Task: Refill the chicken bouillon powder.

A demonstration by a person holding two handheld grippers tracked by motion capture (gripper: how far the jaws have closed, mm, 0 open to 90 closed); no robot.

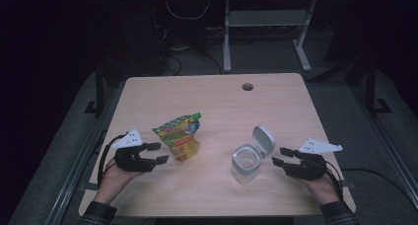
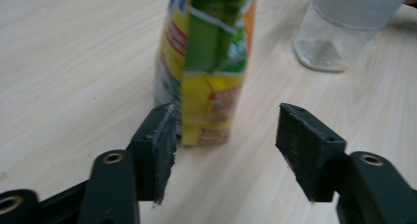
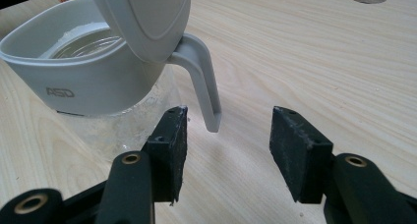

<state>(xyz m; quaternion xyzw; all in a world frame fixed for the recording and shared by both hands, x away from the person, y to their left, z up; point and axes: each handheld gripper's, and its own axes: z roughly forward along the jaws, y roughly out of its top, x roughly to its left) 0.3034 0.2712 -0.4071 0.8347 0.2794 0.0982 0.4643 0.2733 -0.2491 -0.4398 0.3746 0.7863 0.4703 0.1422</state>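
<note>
We hold both grippers released: left gripper (image 1: 158, 153) at the pouch's (image 1: 180, 135) 8 o'clock, right gripper (image 1: 279, 156) at the jar's (image 1: 245, 162) 3 o'clock. The jar lid (image 1: 263, 139) stands open; we judge grasping and pouring remain.

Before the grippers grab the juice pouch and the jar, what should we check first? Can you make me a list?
1. Left gripper open wide enough for the pouch: ok, jaws apart with nothing between them.
2. Pouch standing up: ok, upright on the table, just ahead of the left gripper.
3. Right gripper open: ok, jaws apart and empty.
4. Jar ready: ok, its lid is flipped open and the handle hangs just in front of the right gripper.
5. Pouch cap off: cannot tell, too small to see.
6. Room between pouch and jar: ok, they stand apart.
</note>
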